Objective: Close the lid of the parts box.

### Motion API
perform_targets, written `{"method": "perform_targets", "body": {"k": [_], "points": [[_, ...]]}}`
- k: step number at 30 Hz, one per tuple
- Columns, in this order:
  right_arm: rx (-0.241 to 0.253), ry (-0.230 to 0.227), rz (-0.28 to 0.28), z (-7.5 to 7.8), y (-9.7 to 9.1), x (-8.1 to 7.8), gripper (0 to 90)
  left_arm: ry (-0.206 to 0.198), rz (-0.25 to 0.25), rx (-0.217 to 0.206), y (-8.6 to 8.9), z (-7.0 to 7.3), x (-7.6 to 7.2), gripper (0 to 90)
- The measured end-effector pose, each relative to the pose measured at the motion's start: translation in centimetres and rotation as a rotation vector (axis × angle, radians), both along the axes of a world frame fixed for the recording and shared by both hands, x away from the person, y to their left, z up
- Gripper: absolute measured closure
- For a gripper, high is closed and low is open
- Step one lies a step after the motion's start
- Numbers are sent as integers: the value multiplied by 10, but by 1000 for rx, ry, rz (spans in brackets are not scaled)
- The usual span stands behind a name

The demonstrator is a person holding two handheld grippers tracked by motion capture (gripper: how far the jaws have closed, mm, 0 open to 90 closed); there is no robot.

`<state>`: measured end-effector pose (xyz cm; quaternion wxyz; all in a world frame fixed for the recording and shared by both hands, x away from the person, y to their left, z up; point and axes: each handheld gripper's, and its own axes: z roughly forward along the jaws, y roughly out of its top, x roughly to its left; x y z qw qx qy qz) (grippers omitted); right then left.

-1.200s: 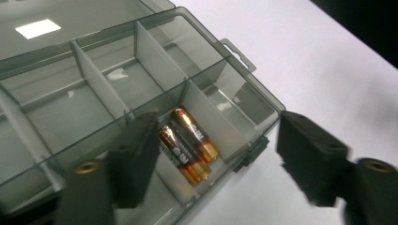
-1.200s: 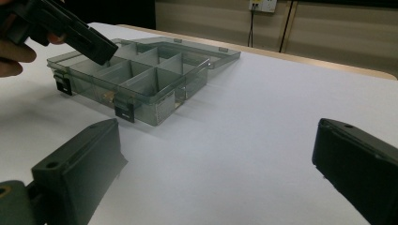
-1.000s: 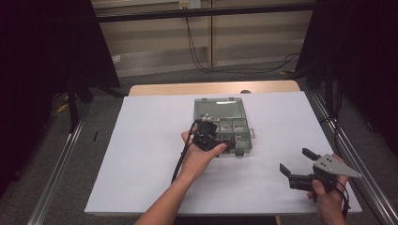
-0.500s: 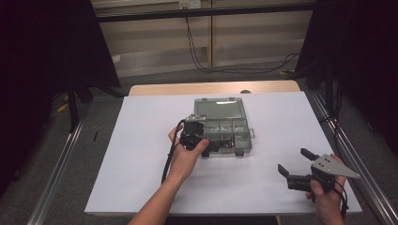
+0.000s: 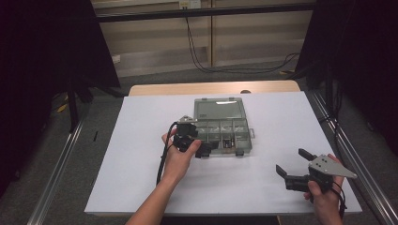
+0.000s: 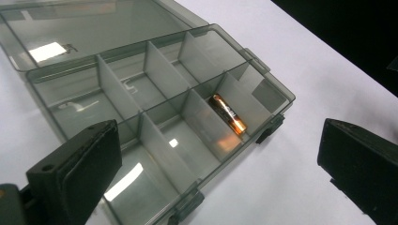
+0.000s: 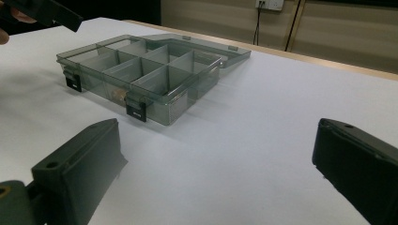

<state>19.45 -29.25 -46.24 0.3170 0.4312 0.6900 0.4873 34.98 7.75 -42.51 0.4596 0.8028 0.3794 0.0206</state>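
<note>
1. High view: the left hand-held gripper [image 5: 202, 149] hovers at the near left edge of the open box [image 5: 224, 137], which sits mid-surface on the white sheet [image 5: 141, 178]. Compared with a second ago, this hand-held gripper has drawn back toward the person and to the left, off the compartments it was over. Its jaws have just been opening and now stand spread with nothing between them. The right hand-held gripper [image 5: 292, 165] rests low at the near right corner, well apart from the box, in the same place as before, jaws spread and empty.

2. Left gripper view: the two black jaws stand wide apart above the box [image 6: 155, 112]. A battery [image 6: 228, 114] lies in a compartment of the row nearer the latches, tilted against a divider. The other compartments look bare, and the clear lid [image 6: 80, 33] lies folded back flat.

3. Right gripper view: the jaws are spread over bare sheet [image 7: 244, 154], with the box [image 7: 141, 77] farther off, latches facing the camera. Something brownish, probably the battery [image 7: 117, 95], shows dimly through the wall.

4. Judgement: the opening and withdrawal suggest the battery has just been dropped off, so that placement looks finished. Next comes another item or closing the lid.
</note>
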Motion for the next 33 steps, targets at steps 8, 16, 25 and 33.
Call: {"method": "perform_targets", "body": {"k": [8, 16, 25, 33], "points": [[-7, 9, 1, -2, 4, 1, 10, 7, 17, -4, 12, -2, 3, 0], [-12, 13, 0, -3, 8, 2, 11, 15, 19, -23, 22, -1, 3, 0], [-18, 14, 1, -3, 11, 2, 11, 24, 34, -45, 30, -2, 7, 5], [-18, 8, 11, 1, 15, 5, 11, 17, 68, -74, 39, -3, 12, 38]]}}
